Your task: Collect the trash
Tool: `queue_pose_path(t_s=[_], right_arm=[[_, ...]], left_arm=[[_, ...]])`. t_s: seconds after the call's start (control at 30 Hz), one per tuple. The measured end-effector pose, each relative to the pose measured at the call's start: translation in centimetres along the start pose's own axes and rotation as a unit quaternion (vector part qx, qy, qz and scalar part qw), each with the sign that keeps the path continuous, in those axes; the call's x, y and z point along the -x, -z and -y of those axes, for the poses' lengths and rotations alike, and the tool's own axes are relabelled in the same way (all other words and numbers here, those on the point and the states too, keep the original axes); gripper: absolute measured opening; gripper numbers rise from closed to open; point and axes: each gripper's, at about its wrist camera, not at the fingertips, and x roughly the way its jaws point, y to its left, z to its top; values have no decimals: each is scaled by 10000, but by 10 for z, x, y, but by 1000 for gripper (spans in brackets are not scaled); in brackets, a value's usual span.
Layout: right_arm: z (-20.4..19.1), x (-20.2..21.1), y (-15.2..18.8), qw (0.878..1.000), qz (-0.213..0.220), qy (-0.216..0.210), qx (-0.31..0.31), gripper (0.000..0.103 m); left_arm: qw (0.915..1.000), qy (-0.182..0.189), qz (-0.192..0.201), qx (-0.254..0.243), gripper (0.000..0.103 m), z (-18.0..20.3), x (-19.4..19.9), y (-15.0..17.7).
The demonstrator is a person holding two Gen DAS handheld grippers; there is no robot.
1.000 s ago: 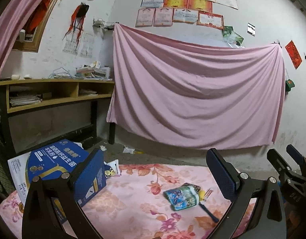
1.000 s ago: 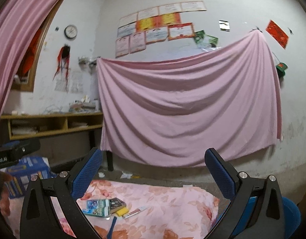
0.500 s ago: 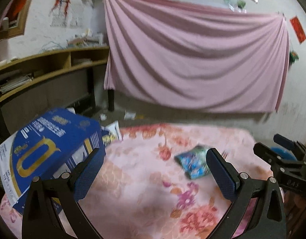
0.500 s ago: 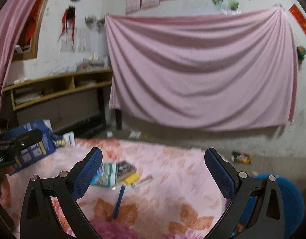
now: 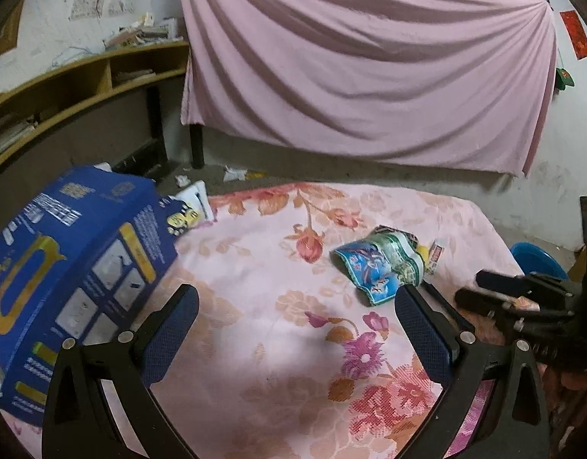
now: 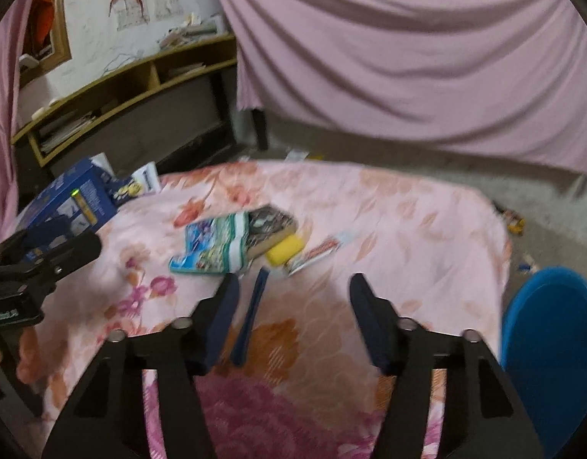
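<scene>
A blue-green snack wrapper lies on the pink floral cloth, also in the right wrist view. Beside it lie a dark packet, a yellow piece, a small printed sachet and a blue stick. My left gripper is open and empty, above the cloth, the wrapper just beyond its right finger. My right gripper is open and empty, the blue stick by its left finger. Each gripper shows at the edge of the other's view.
A large blue carton stands at the cloth's left end. A blue bin sits at the right, below the cloth's edge. A wooden shelf and a hanging pink sheet lie behind. Scraps litter the floor.
Both cameras have tilted down and moved closer to the cloth. The right gripper's fingers have narrowed their gap. The trash pile has not moved.
</scene>
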Motion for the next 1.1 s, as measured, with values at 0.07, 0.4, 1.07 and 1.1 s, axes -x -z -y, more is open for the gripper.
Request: queue_pose_path(t_s=[0.07,0.4,1.07,1.1], right_arm=[[-3,-4,1,9997,-143,-164,63,47],[-13,-24,6,9973,-649,-184,298,28],[27,7,17,9982,-467,276,270,5],[31,9,19,9982,-462,295,243,5]], left_arm=[[9999,102,-70,49,100,0,-4,0],[9980,482,-368,174,96,3,-24,-9],[9929,671,-912,-368,88,63,-75,-20],[9923,655,-983,-367,82,66,-79,-21]])
